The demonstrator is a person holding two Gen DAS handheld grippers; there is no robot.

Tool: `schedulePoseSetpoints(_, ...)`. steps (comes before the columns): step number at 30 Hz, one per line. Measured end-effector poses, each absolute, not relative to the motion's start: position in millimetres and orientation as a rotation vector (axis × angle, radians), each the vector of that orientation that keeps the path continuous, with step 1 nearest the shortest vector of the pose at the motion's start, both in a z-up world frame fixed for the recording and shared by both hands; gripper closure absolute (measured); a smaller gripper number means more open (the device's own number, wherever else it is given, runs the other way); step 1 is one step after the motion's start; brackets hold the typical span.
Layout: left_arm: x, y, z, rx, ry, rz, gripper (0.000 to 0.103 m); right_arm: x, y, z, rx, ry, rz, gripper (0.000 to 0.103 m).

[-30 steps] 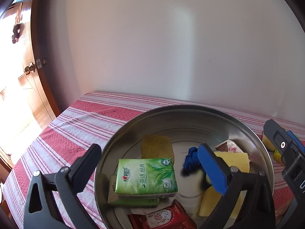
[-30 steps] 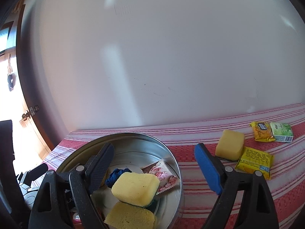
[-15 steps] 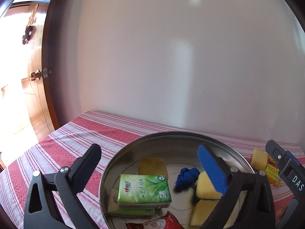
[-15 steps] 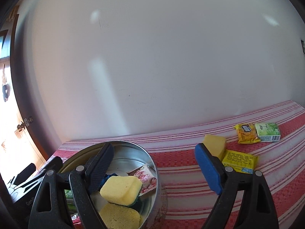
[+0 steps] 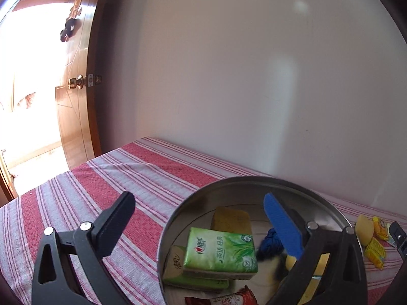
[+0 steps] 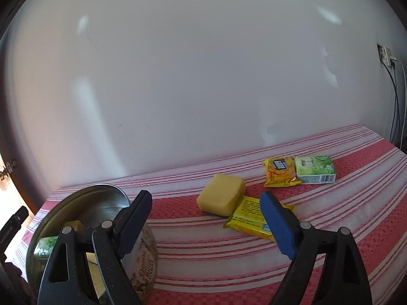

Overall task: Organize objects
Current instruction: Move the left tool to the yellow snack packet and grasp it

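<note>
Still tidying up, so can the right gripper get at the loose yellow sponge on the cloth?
Probably yes: the right gripper is open and empty, and the sponge lies uncovered ahead of it, partly on a yellow packet.

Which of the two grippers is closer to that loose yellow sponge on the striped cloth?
Right. The right gripper points at the yellow sponge just ahead; the left gripper hovers at the metal tin, away from it.

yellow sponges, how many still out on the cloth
1: the sponge lies on the striped cloth, overlapping a yellow packet. Others already sit in the tin; more may be hidden.
</note>
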State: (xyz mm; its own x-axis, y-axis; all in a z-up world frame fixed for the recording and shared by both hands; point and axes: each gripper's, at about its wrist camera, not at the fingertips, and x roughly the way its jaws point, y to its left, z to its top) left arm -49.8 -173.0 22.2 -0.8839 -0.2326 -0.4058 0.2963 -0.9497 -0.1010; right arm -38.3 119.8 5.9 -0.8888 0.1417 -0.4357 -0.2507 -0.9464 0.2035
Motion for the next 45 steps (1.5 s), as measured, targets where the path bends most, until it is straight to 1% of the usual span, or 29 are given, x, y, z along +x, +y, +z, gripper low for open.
schedulePoseSetpoints(3,-43,-152,23,0.526,0.130,-2.835,0.000,-37,134,0,-0.669,0.370,2.821,0.015)
schedulePoseSetpoints(6,-35,-137,24,0.460,0.048,-2.860,0.000,-35,152,-5,-0.698,0.408,2.793,0.015)
schedulePoseSetpoints(10,-27,-125,24,0.453,0.048,-2.891,0.000,-30,173,-8,-0.713,0.425,2.761,0.015)
schedulePoseSetpoints(15,-21,-106,23,0.488,0.054,-2.935,0.000,-23,193,-11,-0.714,0.377,2.728,0.015)
schedulePoseSetpoints(23,-12,-39,21,0.560,-0.079,-3.047,0.000,-13,227,-13,-0.707,0.354,2.684,0.015)
schedulePoseSetpoints(26,-9,-6,22,0.609,-0.111,-3.114,0.000,-13,239,-12,-0.711,0.352,2.670,0.015)
schedulePoseSetpoints(33,-16,72,11,0.792,-0.272,-3.229,0.000,-8,269,-11,-0.719,0.360,2.643,0.015)
schedulePoseSetpoints(38,-38,118,-5,0.952,-0.383,-3.229,0.000,-6,289,-11,-0.735,0.344,2.624,0.015)
schedulePoseSetpoints(43,-61,153,-26,1.115,-0.500,-3.237,0.001,-4,309,-9,-0.742,0.368,2.611,0.015)
schedulePoseSetpoints(45,-76,163,-33,1.211,-0.517,-3.221,0.001,-4,315,-8,-0.742,0.378,2.605,0.015)
